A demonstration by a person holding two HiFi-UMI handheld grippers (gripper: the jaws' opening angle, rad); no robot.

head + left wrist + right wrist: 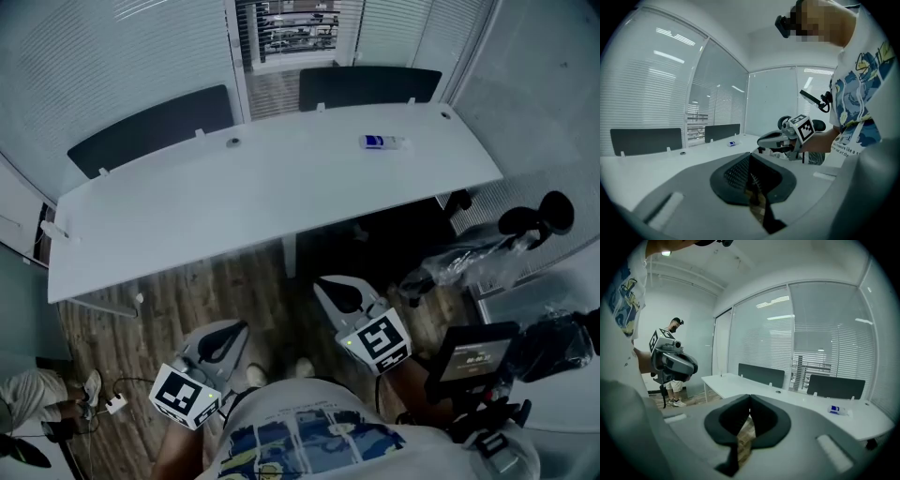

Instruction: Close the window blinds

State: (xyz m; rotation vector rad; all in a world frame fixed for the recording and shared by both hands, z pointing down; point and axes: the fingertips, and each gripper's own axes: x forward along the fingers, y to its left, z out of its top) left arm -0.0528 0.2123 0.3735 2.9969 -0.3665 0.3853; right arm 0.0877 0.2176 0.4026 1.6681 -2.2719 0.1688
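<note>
Item under task: the window blinds (292, 33). They hang on the glazed wall well ahead of both grippers, on the far side of the white desk (234, 197). One narrow panel straight ahead has its slats open, with the next room showing through. The panels either side read as closed, pale, finely ribbed sheets. No cord or wand can be made out.

Step in hand, as judged: approach only, and the blinds are untouched.

Left gripper (234, 333): jaws brought together, nothing between them. Right gripper (328, 289): likewise closed and empty. Both are held low, on the near side of the desk.

Next move, as judged: get round or reach across the desk to the open panel, find its control, part the jaws and take hold of it.

Surroundings: the desk top is smooth, matt and curved along its edge. Two dark flat divider panels (155, 127) stand at its far edge. A small clear bottle (382, 142) lies ahead and right of the right gripper. Wood-grain flooring (187, 291) runs beneath.
</note>
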